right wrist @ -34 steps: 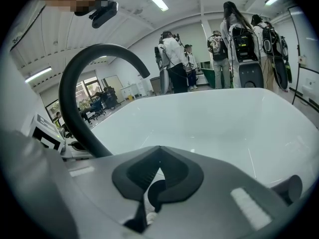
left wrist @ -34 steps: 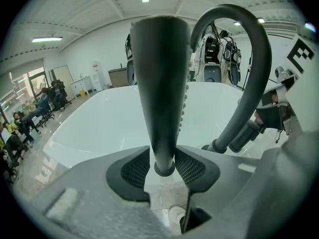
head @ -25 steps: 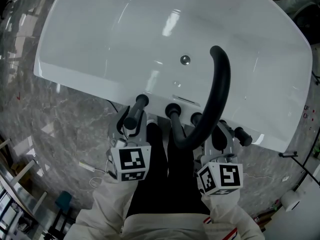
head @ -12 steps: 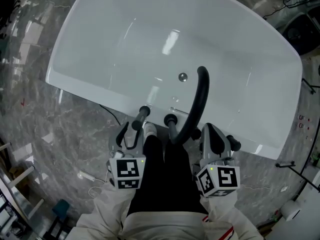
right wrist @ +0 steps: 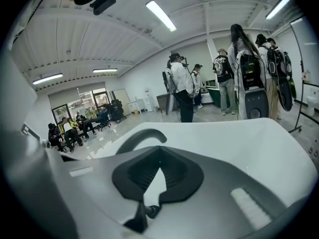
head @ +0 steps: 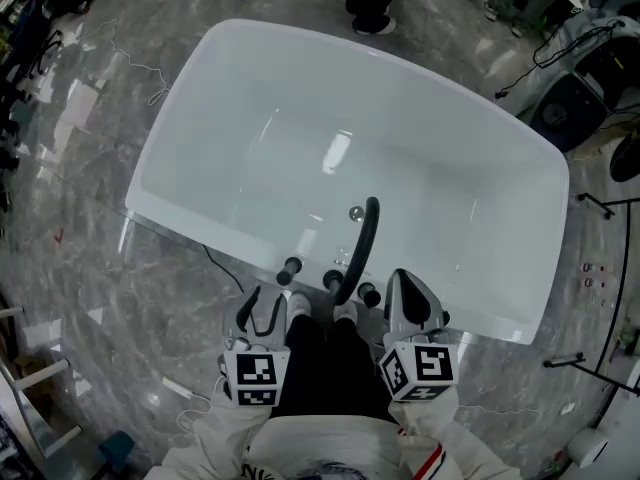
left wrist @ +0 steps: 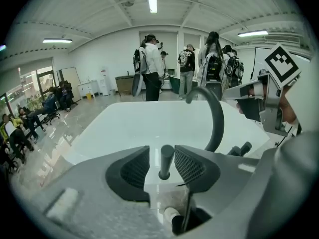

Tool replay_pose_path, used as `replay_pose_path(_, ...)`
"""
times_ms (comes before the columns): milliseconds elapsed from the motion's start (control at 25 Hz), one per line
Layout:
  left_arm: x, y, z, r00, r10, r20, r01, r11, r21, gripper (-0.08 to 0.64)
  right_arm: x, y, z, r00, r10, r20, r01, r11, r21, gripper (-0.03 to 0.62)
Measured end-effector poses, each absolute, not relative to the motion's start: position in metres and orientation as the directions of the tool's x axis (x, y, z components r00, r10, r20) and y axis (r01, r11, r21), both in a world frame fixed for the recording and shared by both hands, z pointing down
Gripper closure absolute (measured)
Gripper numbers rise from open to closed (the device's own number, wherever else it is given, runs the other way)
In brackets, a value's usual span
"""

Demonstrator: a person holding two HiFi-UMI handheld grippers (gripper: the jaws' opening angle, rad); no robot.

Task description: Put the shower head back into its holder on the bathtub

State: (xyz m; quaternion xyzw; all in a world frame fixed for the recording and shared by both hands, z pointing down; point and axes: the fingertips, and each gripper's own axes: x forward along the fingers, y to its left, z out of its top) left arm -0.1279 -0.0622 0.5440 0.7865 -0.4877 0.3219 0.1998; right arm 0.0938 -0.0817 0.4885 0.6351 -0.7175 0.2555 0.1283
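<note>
Down low, close to the person, two cubes with black and white squares sit on the backs of the claws. Just past them, the left claw is open, with its jaws a little apart. It holds nothing. Through the gap you can see the shower head, a dark stick. It stands up straight on a round base on the near rim of the tub, just ahead of the jaw tips and not touching them.

The right claw is closed. Its tips meet, and nothing is between them. It hangs over the same rim, to the right of the tap.

The tap is a black curved pipe that bends out over the tub. Two dark knobs sit by its foot. The shower head is left of these.

The tub is white, and a small round drain shines in its bottom. Around the tub is a grey stone floor. Far off, people stand past the far end of the tub.
</note>
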Motion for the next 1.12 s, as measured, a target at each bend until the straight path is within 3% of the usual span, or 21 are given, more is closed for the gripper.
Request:
replay_pose_path(440,-0.114,-0.118,0.415,0.35,-0.744,0.569,-0.898,-0.44,-0.024,0.396,0.07,-0.121,0.364,-0.246,-0.892,0.379,-0.957,0.161,-0.242,0.586)
replay_pose_path(1120,-0.08,-0.15,0.291,0.375,-0.855,0.359,-0.884,-0.446,-0.137,0.5,0.073,-0.129,0.274,-0.292,-0.928,0.23,-0.946,0.246,-0.21,0.586)
